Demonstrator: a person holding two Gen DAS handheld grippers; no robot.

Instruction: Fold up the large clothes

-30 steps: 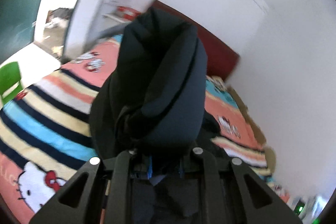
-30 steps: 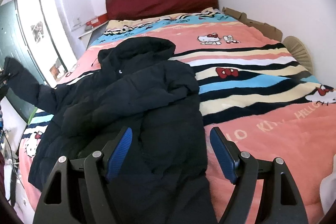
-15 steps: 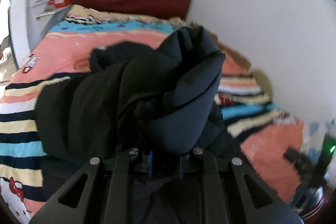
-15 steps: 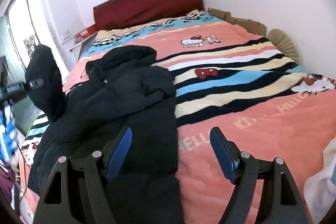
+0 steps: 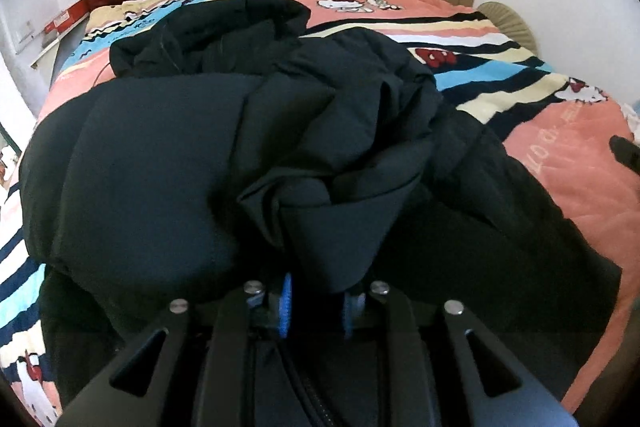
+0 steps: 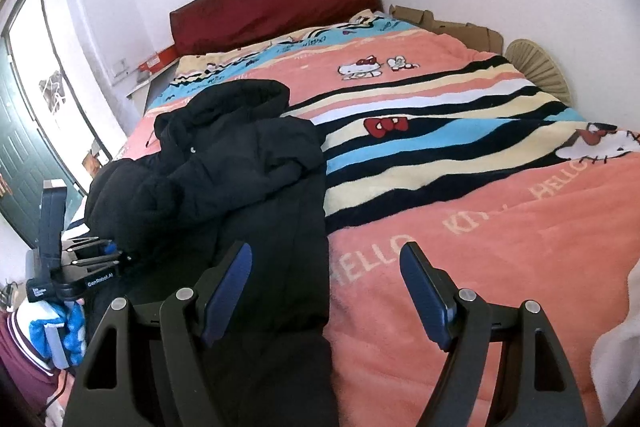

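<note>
A large black hooded jacket (image 6: 248,179) lies on the left half of the bed, its hood (image 6: 240,99) toward the headboard. My left gripper (image 5: 316,303) holds the sleeve end (image 5: 332,227) between its blue pads, low over the jacket's body (image 5: 160,155); its jaws are opening slightly, with the cloth still between them. From the right wrist view the left gripper (image 6: 108,251) sits at the jacket's left edge. Over the jacket's lower right edge and the blanket, my right gripper (image 6: 326,255) stands open with nothing between its fingers.
The bed carries a pink striped cartoon blanket (image 6: 480,227) and has a dark red headboard (image 6: 272,3). Flattened cardboard (image 6: 448,23) and a round fan (image 6: 536,67) stand against the right wall. A green door (image 6: 24,131) is at the left.
The left gripper carried the sleeve from the bed's left side, swung it across and lowered it onto the jacket's body. The right gripper drifted slightly right and stayed open.
</note>
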